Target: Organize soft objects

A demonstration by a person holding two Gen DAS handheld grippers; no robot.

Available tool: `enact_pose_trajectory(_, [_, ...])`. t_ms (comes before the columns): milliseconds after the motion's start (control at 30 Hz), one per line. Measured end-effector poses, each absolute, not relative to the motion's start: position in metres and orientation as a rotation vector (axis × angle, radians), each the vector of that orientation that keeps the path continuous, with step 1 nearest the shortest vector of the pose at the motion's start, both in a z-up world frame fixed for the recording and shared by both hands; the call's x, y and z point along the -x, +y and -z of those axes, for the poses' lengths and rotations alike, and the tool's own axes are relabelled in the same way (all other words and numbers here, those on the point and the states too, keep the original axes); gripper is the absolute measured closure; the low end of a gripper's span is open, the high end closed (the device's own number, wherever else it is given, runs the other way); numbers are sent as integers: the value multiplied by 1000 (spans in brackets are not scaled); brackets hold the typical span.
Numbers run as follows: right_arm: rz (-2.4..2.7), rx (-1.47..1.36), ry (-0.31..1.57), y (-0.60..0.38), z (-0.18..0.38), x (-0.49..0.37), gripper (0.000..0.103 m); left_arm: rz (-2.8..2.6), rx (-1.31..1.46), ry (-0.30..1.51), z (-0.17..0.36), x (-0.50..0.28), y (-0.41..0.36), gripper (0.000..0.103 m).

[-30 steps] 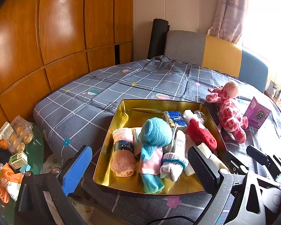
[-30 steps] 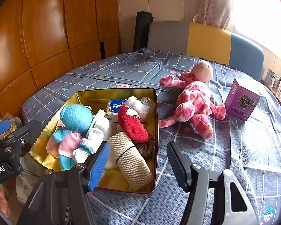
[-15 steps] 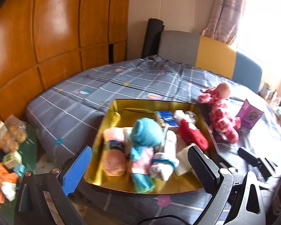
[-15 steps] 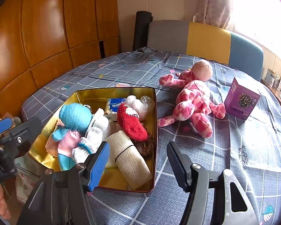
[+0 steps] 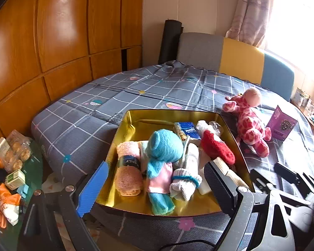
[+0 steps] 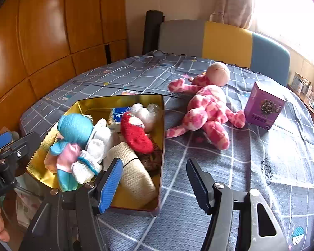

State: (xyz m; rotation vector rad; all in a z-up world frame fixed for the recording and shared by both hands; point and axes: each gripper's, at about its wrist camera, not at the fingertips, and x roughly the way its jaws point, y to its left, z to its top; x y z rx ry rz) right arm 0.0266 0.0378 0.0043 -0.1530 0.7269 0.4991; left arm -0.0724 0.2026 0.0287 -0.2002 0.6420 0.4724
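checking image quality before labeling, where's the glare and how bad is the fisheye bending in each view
Left wrist view: the window at upper right is blown out white, the wooden wall panels bow strongly and carry a bright sheen, and the gold tin reflects light. Right wrist view: the same window is overexposed, washing out the curtain edge; the pink plush giraffe stays sharp.

The gaping left tool (image 5: 155,186) hovers before the gold tin (image 5: 123,129) of soft things.
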Motion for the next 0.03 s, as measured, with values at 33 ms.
enact_pose_trajectory(33, [-492,145,726,35,-5,-29,39,-482,187,643,-30,72,201,2])
